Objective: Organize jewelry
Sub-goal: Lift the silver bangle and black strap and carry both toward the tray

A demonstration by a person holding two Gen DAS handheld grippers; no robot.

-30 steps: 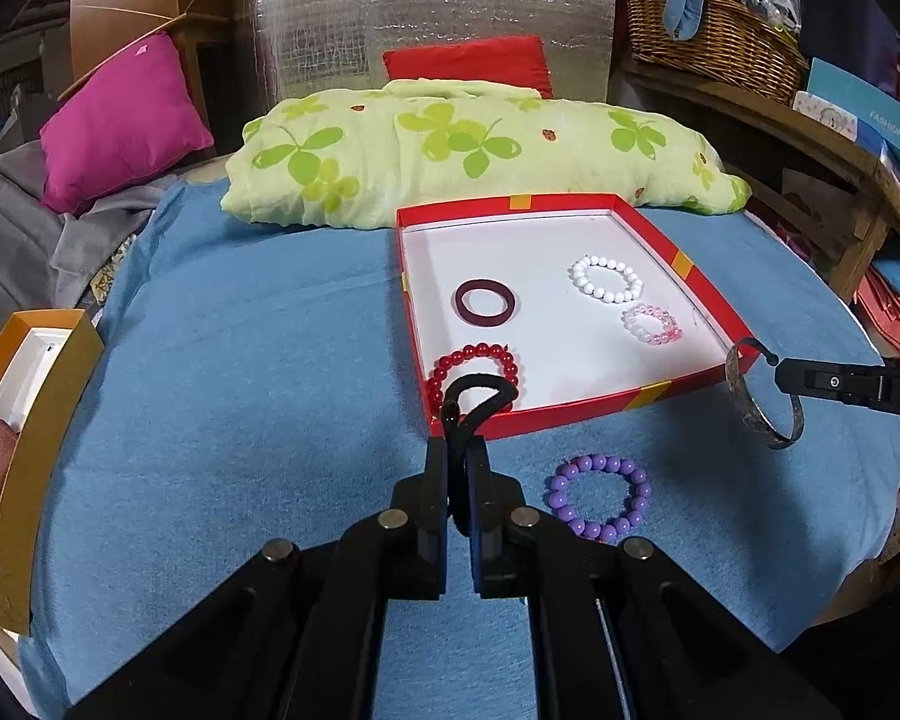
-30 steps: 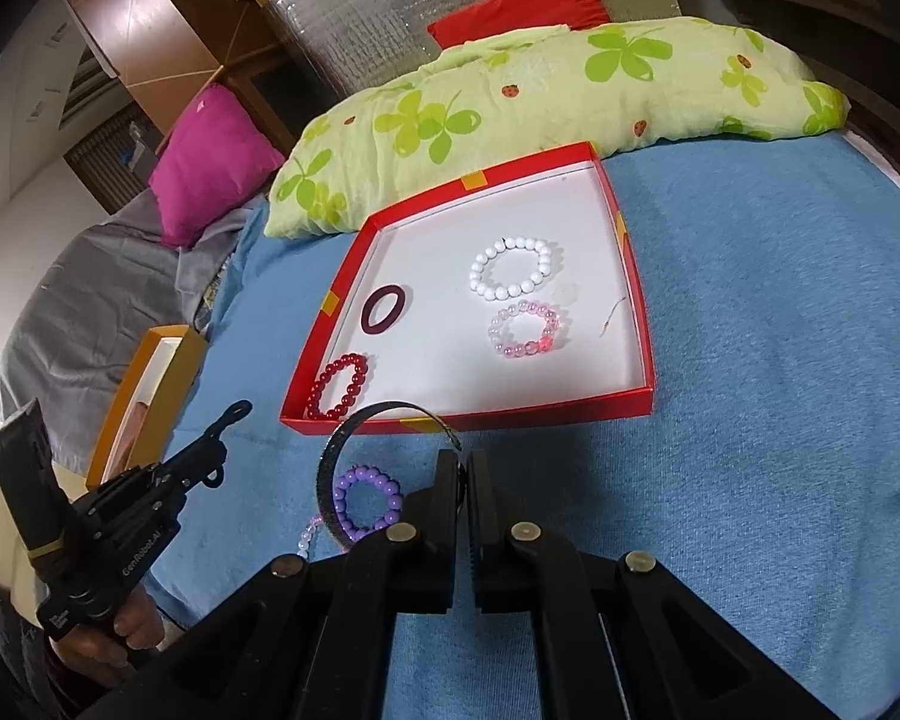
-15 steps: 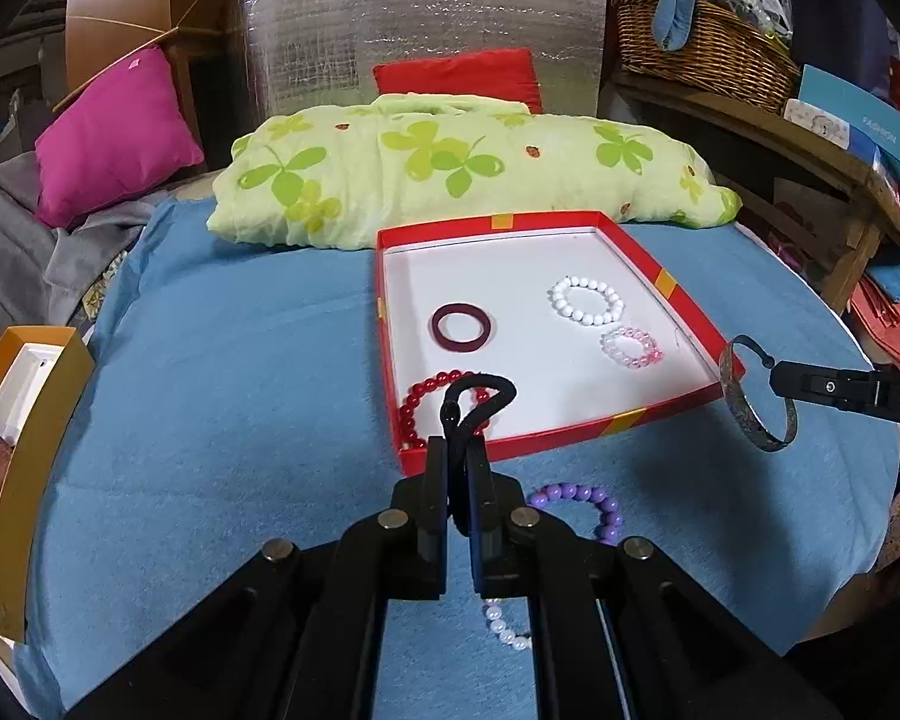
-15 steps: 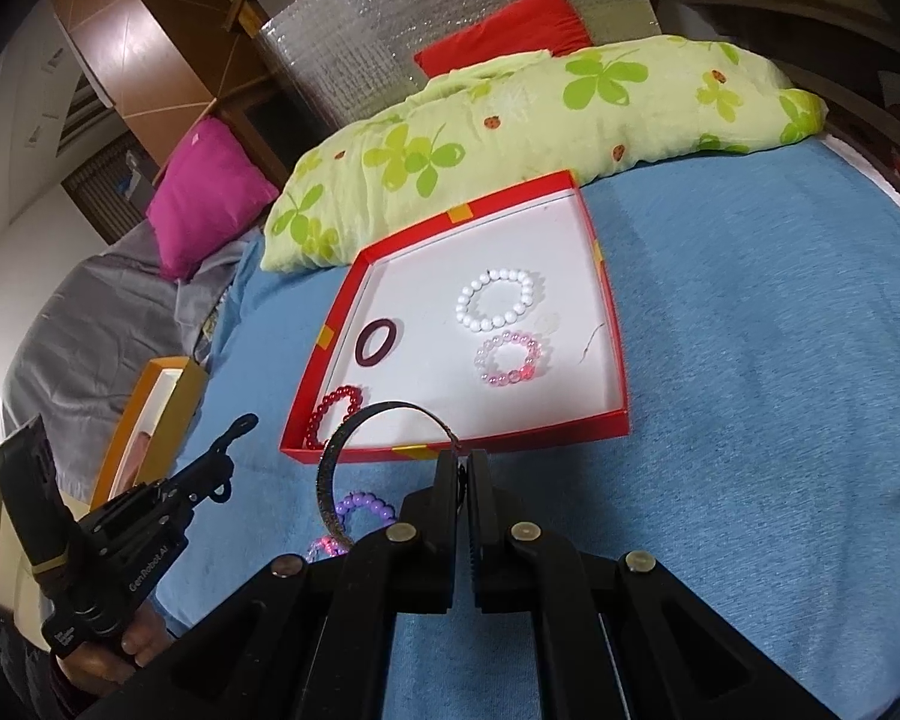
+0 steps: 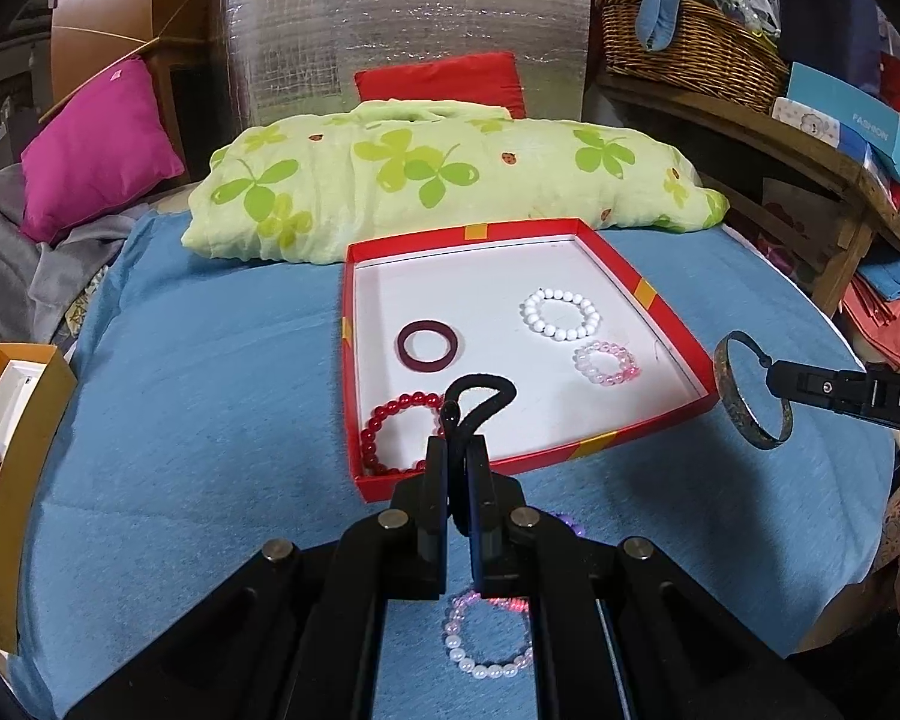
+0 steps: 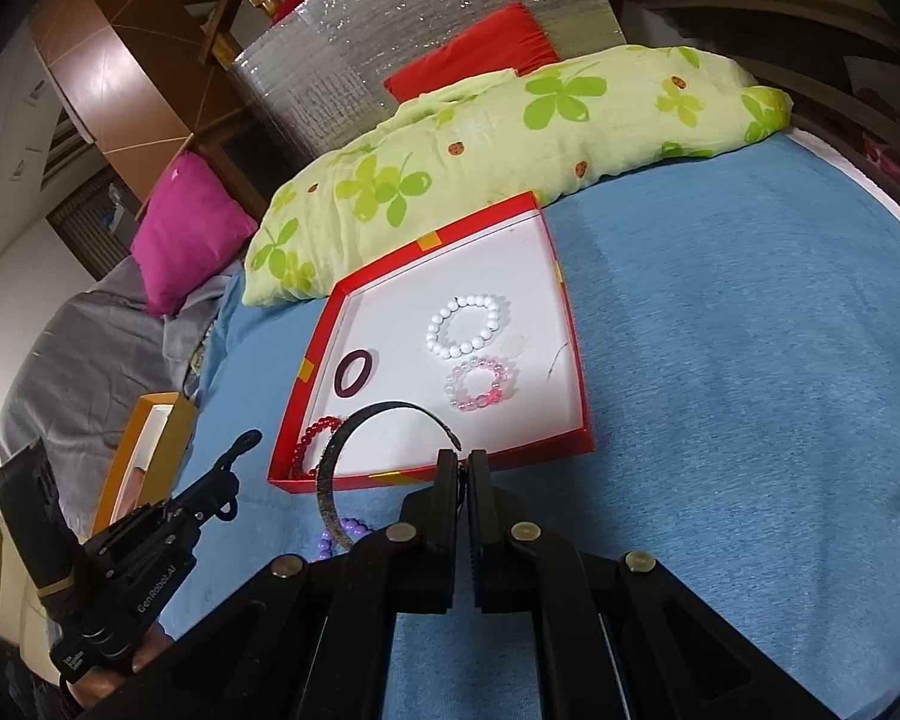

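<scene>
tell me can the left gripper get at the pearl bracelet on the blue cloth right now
Probably not yet: the left gripper is shut on a black hair tie, so it must drop that first. The pearl bracelet lies unobstructed below it.

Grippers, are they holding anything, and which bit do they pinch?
Yes. The left gripper pinches the lower end of a black hair tie, its loop sticking out ahead. The right gripper pinches one end of a dark open bangle.

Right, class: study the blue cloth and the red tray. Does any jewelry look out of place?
Yes. Two bead bracelets lie on the blue cloth outside the red tray: a pale pearl-and-pink bracelet under the left gripper, and a purple bracelet beside the tray's near edge. Four others already sit inside.
</scene>
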